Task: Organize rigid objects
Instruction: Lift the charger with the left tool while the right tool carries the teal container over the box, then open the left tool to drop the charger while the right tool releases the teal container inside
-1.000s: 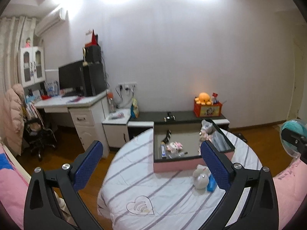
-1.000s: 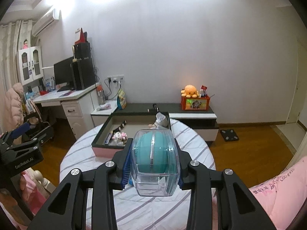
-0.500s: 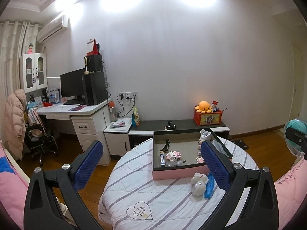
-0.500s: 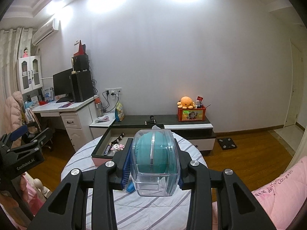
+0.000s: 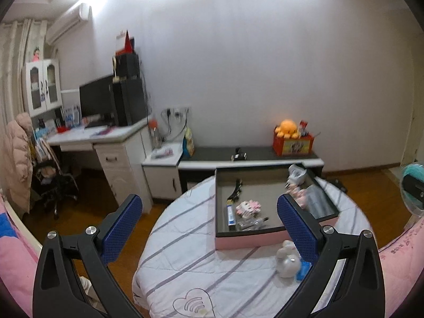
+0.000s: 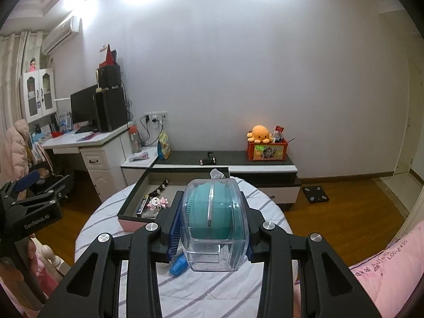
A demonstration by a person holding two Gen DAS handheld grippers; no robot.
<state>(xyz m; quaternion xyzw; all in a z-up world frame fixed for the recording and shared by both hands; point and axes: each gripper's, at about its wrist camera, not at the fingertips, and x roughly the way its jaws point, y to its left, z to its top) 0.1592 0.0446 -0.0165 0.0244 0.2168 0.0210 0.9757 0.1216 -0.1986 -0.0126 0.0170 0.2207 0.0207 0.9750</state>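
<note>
1. In the left wrist view the pink-sided tray [image 5: 249, 241] and the round striped table [image 5: 190, 251] now sit lower and nearer than half a second ago, much as they did a second ago.
2. The white figurine [image 5: 287, 258] lies closer to the left gripper [image 5: 209, 228]'s right finger [image 5: 296, 225].
3. In the right wrist view the tray [image 6: 132, 222] again looks nearer and larger behind the clear case [image 6: 214, 225].
4. The left gripper [image 6: 31, 206] shows further left and lower there.

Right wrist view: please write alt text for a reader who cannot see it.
The right tool is shut on a clear plastic case with a teal round item inside, held above a round table with a striped white cloth. Beyond it lies an open pink-sided tray of small items; the left tool shows at the left edge.
</note>
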